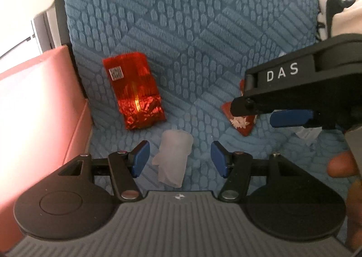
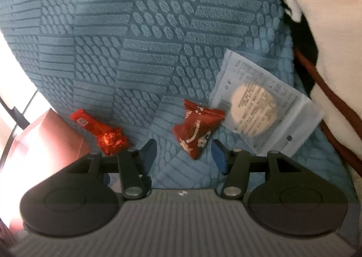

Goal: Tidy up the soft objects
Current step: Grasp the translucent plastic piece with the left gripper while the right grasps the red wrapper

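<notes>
From the left wrist, the left hand-held gripper (image 1: 180, 159) stands with its jaws apart, empty, over a blue textured cushion (image 1: 181, 30). A frosted white pouch (image 1: 173, 158) lies between the open fingers, untouched, its long axis running roughly away from the camera, so it lines up with the jaws. A red foil pack (image 1: 134, 89) lies farther ahead and left, near a pink box (image 1: 40, 103). The right hand-held gripper (image 1: 255, 112) reaches in from the right over a small red packet (image 1: 242, 124).

From the right wrist, its jaws are apart and hold nothing. The red packet (image 2: 196, 130) lies just ahead, between the fingertips, tilted, long axis slanting down-left. A clear sachet (image 2: 260, 107) sits just right of it, seemingly touching. Each hand looks nearest its own item; I'd guess the closing comes next.
</notes>
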{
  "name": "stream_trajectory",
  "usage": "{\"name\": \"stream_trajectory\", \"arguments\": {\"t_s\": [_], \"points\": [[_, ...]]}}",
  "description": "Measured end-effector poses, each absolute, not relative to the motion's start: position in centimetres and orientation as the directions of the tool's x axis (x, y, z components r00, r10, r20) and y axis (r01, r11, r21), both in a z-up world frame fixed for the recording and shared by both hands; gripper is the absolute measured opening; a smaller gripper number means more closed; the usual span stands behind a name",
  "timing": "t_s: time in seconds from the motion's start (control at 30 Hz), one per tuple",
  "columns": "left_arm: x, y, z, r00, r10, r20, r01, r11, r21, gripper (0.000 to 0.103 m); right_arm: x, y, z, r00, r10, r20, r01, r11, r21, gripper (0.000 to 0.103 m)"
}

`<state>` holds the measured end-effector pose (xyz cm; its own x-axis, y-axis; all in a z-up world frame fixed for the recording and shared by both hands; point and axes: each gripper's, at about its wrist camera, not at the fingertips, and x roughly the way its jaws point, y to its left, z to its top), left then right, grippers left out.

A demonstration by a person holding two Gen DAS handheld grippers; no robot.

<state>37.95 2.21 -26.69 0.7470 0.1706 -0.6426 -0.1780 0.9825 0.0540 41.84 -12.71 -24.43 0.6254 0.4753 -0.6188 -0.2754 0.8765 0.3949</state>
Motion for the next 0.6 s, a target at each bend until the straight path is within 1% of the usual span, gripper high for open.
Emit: {"name": "stream_trajectory", "arguments": {"t_s": [0.13, 0.27, 0.37, 0.43, 0.47, 0.53, 0.6], "points": [[38.2, 2.4, -27.0, 0.751, 0.187, -0.633, -0.197, 0.979, 0.056, 0.065, 43.3, -12.3, -25.3, 0.604, 0.483, -0.634, -0.256, 0.871, 0.419, 0.057], [38.6, 2.6, -27.7, 0.741, 0.181, -0.647, -0.197, 0.979, 0.049, 0.063, 43.9, -11.9, -25.3, 0.59, 0.494, -0.639, -0.258, 0.865, 0.431, 0.056], [38.8, 2.5, -28.3, 0.743, 0.199, -0.639, -0.201, 0.977, 0.072, 0.059, 44.1, -11.8, -25.5, 0.601, 0.479, -0.64, -0.245, 0.872, 0.424, 0.058], [39.1, 2.3, -28.3, 0.743, 0.203, -0.637, -0.202, 0.977, 0.075, 0.051, 44.2, -11.4, -25.8, 0.602, 0.473, -0.643, -0.234, 0.875, 0.424, 0.058], [39.3, 2.2, -28.4, 0.745, 0.201, -0.636, -0.201, 0.977, 0.074, 0.05, 44.2, -11.2, -25.8, 0.608, 0.469, -0.641, -0.238, 0.877, 0.417, 0.058], [39.4, 2.1, -28.5, 0.746, 0.202, -0.634, -0.202, 0.977, 0.074, 0.043, 44.5, -10.8, -25.9, 0.618, 0.452, -0.643, -0.244, 0.888, 0.389, 0.056], [39.3, 2.0, -28.3, 0.75, 0.194, -0.633, -0.196, 0.978, 0.068, 0.038, 44.9, -10.8, -26.3, 0.617, 0.446, -0.648, -0.231, 0.89, 0.393, 0.054]]}}
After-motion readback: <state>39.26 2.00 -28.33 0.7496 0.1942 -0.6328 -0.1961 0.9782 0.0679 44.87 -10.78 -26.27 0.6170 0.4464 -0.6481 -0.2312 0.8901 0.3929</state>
